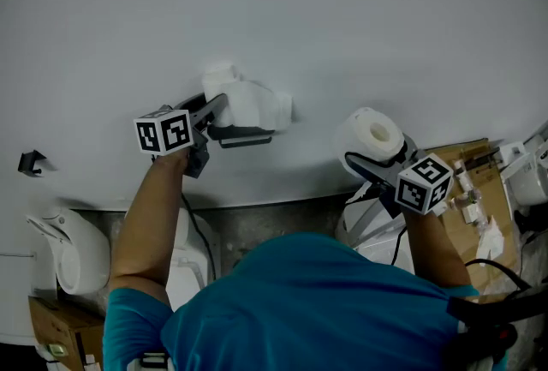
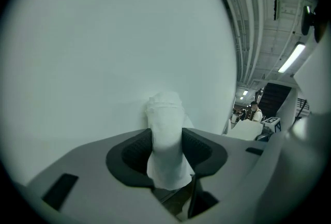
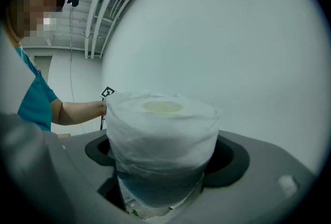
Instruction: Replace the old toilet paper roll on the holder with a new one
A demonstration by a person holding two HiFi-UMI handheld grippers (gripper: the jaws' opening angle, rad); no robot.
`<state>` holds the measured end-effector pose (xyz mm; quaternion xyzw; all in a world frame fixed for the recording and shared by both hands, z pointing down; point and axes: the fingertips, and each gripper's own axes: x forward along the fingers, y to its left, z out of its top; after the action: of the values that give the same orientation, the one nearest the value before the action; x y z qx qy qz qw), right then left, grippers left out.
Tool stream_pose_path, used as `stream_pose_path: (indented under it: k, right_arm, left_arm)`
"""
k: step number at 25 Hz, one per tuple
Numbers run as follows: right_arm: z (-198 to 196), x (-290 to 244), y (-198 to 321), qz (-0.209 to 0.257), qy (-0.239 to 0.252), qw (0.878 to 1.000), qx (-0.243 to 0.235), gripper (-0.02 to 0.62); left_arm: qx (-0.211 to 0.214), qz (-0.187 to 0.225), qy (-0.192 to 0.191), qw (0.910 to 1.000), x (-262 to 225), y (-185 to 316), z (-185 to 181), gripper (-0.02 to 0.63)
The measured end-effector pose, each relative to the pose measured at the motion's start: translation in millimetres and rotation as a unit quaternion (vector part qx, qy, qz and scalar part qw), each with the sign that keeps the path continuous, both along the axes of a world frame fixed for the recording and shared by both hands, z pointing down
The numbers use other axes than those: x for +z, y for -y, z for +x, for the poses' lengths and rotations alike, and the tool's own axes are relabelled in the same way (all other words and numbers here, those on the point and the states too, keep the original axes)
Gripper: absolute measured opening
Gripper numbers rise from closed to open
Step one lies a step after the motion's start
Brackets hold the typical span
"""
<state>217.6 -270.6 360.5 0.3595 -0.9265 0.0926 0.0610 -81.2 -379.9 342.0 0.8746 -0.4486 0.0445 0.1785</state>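
My left gripper [image 1: 218, 108] is shut on a thin, nearly used-up old toilet paper roll [image 1: 221, 76], held close to the white wall [image 1: 282, 1]. In the left gripper view the old roll [image 2: 166, 140] stands pinched between the dark pads [image 2: 130, 154], its end towards the wall. A white fitting with a dark underside [image 1: 261, 108] lies just right of that gripper; I cannot tell if it is the holder. My right gripper [image 1: 377, 164] is shut on a full new roll [image 1: 370, 136], further right and clear of the wall. The new roll [image 3: 163, 140] fills the right jaws, core end up.
A small black hook [image 1: 32, 162] sticks out of the wall at far left. White fixtures [image 1: 73, 254] and a cardboard box [image 1: 60, 326] sit low left. An open cardboard box [image 1: 479, 181] with packaging is at right, and white bundles [image 1: 377, 228] lie below the right gripper.
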Motion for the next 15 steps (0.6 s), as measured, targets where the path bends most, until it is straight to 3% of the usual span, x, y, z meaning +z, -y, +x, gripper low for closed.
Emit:
stream_pose_path:
  k: [10, 15]
  right_arm:
    - [-13.4, 2.4, -3.5, 0.000, -0.005, 1.000, -0.002, 0.451]
    - [-20.3, 1.7, -4.5, -0.002, -0.008, 1.000, -0.002, 0.451]
  left_arm:
    - [0.021, 0.090, 0.010, 0.9957, 25.9, -2.9, -2.7, 0.180]
    - [0.019, 0.115, 0.013, 0.9931, 33.2, -0.8, -10.6, 0.181]
